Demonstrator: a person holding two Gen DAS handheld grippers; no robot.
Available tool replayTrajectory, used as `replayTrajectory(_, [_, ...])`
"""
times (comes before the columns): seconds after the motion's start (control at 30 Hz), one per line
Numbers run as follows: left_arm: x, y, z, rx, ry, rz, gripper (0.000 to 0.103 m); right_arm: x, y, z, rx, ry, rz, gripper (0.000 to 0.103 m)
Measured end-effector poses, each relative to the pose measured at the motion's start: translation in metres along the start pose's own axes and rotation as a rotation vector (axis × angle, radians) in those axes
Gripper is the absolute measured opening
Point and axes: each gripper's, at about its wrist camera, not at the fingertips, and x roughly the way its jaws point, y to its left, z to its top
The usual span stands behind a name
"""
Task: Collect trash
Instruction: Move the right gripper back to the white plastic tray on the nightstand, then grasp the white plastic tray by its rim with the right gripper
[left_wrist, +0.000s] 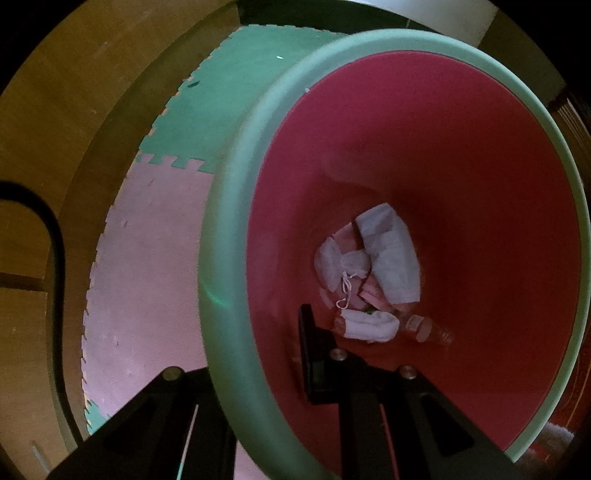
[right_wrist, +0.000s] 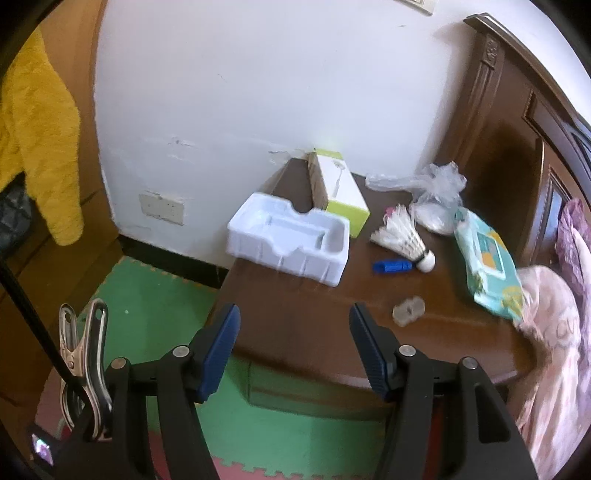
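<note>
My left gripper (left_wrist: 266, 350) is shut on the green rim (left_wrist: 221, 258) of a trash bin with a red inside; one finger is inside the bin, the other outside. Crumpled white tissues (left_wrist: 388, 254) and a small bottle (left_wrist: 424, 328) lie at its bottom. My right gripper (right_wrist: 293, 328) is open and empty, above the near edge of a brown table (right_wrist: 314, 314). On the table lie a white plastic tray (right_wrist: 291, 240), a white and green box (right_wrist: 338, 188), a shuttlecock (right_wrist: 402, 236), a blue cap (right_wrist: 391, 266), a clear plastic bag (right_wrist: 432, 192), a wipes pack (right_wrist: 487, 262) and a small clear piece (right_wrist: 408, 310).
Green and pink foam mats (left_wrist: 155, 266) cover the floor beside the bin and under the table (right_wrist: 155, 302). A white wall (right_wrist: 258, 92) is behind the table, a dark wooden headboard (right_wrist: 517, 129) and pink bedding (right_wrist: 554, 332) at right. A metal clip (right_wrist: 85, 354) hangs at left.
</note>
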Motion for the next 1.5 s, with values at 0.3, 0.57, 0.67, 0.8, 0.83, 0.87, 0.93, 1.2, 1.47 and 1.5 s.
replayTrajectory(0.3, [-0.001, -0.007, 0.001, 0.002, -0.009, 0.010, 0.010, 0.043, -0.023, 0.033, 0.027, 0.002, -0.097, 0.063])
replayTrajectory(0.57, [0.000, -0.004, -0.001, -0.004, -0.010, 0.010, 0.010, 0.072, -0.026, 0.039, 0.059, 0.030, -0.104, 0.063])
replayTrajectory(0.67, [0.000, -0.004, -0.002, -0.005, -0.010, 0.010, 0.010, 0.077, -0.025, 0.041, 0.062, 0.037, -0.126, 0.063])
replayTrajectory(0.8, [0.000, -0.004, -0.002, -0.005, -0.011, 0.009, 0.010, 0.080, -0.024, 0.046, 0.053, 0.041, -0.138, 0.063])
replayTrajectory(0.83, [0.000, -0.004, -0.002, -0.005, -0.011, 0.010, 0.010, 0.082, -0.023, 0.047, 0.045, 0.044, -0.145, 0.063])
replayTrajectory(0.87, [0.000, -0.004, -0.002, -0.005, -0.011, 0.010, 0.010, 0.084, -0.022, 0.048, 0.039, 0.049, -0.149, 0.063])
replayTrajectory(0.93, [0.000, -0.003, -0.002, -0.008, -0.012, 0.009, 0.010, 0.089, -0.022, 0.049, 0.034, 0.065, -0.155, 0.063])
replayTrajectory(1.2, [-0.001, -0.002, -0.001, -0.008, -0.012, 0.004, 0.010, 0.110, -0.028, 0.041, 0.113, 0.136, -0.132, 0.063])
replayTrajectory(1.47, [-0.002, -0.002, -0.001, -0.010, -0.018, -0.003, 0.010, 0.107, -0.027, 0.039, 0.092, 0.157, -0.114, 0.061])
replayTrajectory(1.5, [-0.002, -0.002, -0.002, -0.010, -0.019, -0.003, 0.010, 0.106, -0.027, 0.038, 0.089, 0.154, -0.111, 0.059])
